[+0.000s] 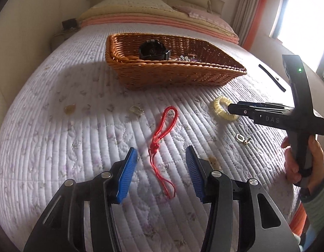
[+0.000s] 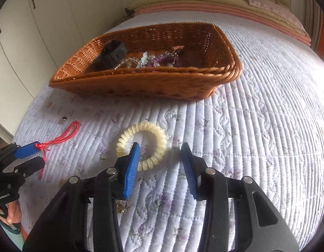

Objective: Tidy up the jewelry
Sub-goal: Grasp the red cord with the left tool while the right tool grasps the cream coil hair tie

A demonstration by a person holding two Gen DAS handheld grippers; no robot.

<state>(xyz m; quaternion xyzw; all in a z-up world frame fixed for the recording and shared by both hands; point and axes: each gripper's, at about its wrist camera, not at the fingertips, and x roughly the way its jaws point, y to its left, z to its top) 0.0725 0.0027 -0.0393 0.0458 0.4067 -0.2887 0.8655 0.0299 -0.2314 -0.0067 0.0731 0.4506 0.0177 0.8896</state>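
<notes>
We see the basket (image 2: 128, 86) on the bed (image 2: 256, 130); it holds a black watch (image 2: 111, 55) and tangled silver and purple jewelry (image 2: 149, 62); the red cord (image 1: 162, 138) lies between our left gripper's (image 1: 162, 172) open jaws; the right gripper (image 2: 160, 166), jaws open, straddles the cream coil bracelet (image 2: 141, 142).

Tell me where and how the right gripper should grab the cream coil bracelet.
Probably best to grip the near arc of the cream coil bracelet, coming straight down from above. It lies flat on the quilt as an open ring, and the right gripper is open, one finger inside the ring and one outside. Closing across that band should hold it.
</notes>
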